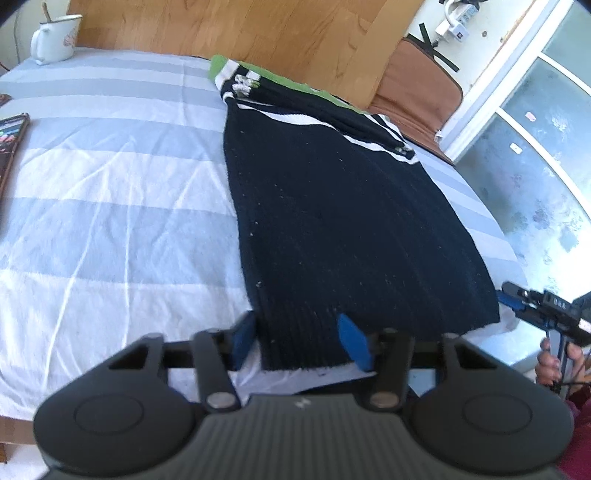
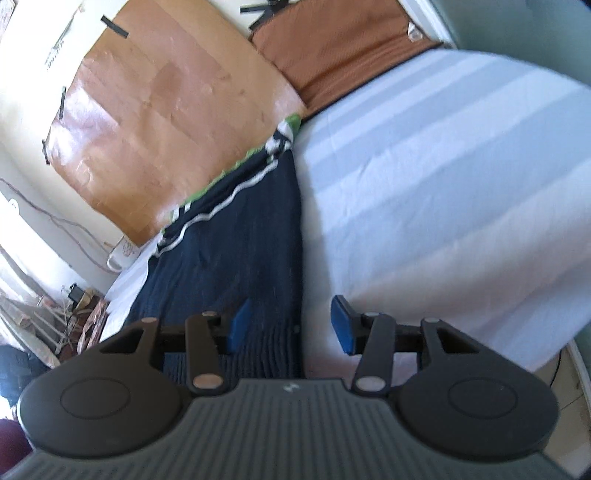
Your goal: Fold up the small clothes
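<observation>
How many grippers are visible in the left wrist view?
2. The left gripper fills the bottom foreground, its blue pads open around the near hem of the dark navy knitted sweater. The right gripper shows at the right edge, at the hem's other corner, hand-held.

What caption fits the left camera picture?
Left gripper open at the hem of a dark sweater on a striped sheet.

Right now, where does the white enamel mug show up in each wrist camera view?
Left wrist view: the white enamel mug stands in the top left corner, at the far edge of the striped sheet.
Right wrist view: only a small white mug-like shape at the left, below the wooden board; too blurred to confirm.
Shared landmark: the green edge of the navy sweater, beside the wooden board.
</observation>
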A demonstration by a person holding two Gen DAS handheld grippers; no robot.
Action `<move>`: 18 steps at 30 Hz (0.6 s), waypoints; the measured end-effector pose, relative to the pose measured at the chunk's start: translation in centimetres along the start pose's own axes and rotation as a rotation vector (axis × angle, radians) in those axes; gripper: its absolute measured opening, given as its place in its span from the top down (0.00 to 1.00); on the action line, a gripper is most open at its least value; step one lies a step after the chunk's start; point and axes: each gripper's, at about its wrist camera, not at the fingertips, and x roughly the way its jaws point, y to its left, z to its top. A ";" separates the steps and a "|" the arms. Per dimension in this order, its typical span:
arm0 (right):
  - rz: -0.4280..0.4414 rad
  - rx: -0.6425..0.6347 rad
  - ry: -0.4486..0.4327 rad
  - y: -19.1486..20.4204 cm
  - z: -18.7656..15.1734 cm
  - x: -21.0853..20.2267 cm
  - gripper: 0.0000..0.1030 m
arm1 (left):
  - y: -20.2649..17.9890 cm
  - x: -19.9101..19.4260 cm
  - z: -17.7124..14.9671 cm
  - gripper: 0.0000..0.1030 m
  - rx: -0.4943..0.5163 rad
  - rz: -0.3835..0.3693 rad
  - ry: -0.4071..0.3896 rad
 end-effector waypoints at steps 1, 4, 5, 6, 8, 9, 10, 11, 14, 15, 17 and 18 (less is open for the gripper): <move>0.014 0.000 -0.004 0.0 -0.3 0.0 0.50 | -0.1 0.2 -0.1 0.84 -0.005 0.013 0.004; 0.056 -0.010 0.062 0.5 -0.9 0.7 0.82 | 0.1 0.0 -0.2 0.91 -0.027 0.015 -0.004; 0.045 -0.026 0.079 0.8 -1.2 1.0 0.88 | 0.0 -0.4 -0.1 0.91 -0.028 0.005 -0.016; 0.045 -0.031 0.077 0.9 -1.3 1.0 0.89 | 0.2 -0.9 0.0 0.91 -0.035 -0.013 -0.030; 0.060 -0.011 0.082 0.9 -0.8 0.9 0.90 | 0.7 -1.8 0.4 0.91 -0.072 -0.054 -0.059; 0.072 -0.003 0.074 0.9 -0.5 0.7 0.90 | 1.0 -2.2 0.7 0.91 -0.094 -0.073 -0.077; 0.095 0.013 0.061 1.0 0.0 0.5 0.90 | 1.4 -2.6 1.0 0.91 -0.121 -0.094 -0.095; 0.120 0.029 0.042 1.0 0.5 0.3 0.90 | 1.8 -3.0 1.4 0.91 -0.150 -0.118 -0.115; 0.173 0.044 -0.032 1.6 2.8 -0.3 0.90 | 3.0 -3.4 2.9 0.91 -0.232 -0.181 -0.168; 0.181 0.049 -0.053 2.0 3.9 -0.1 0.90 | 3.3 -3.5 3.4 0.91 -0.250 -0.188 -0.182; 0.185 0.052 -0.076 2.2 5.4 0.6 0.90 | 3.6 -2.9 4.9 0.91 -0.286 -0.184 -0.209; 0.177 0.049 -0.087 2.4 6.3 1.3 0.90 | 3.7 -2.4 5.7 0.91 -0.300 -0.180 -0.219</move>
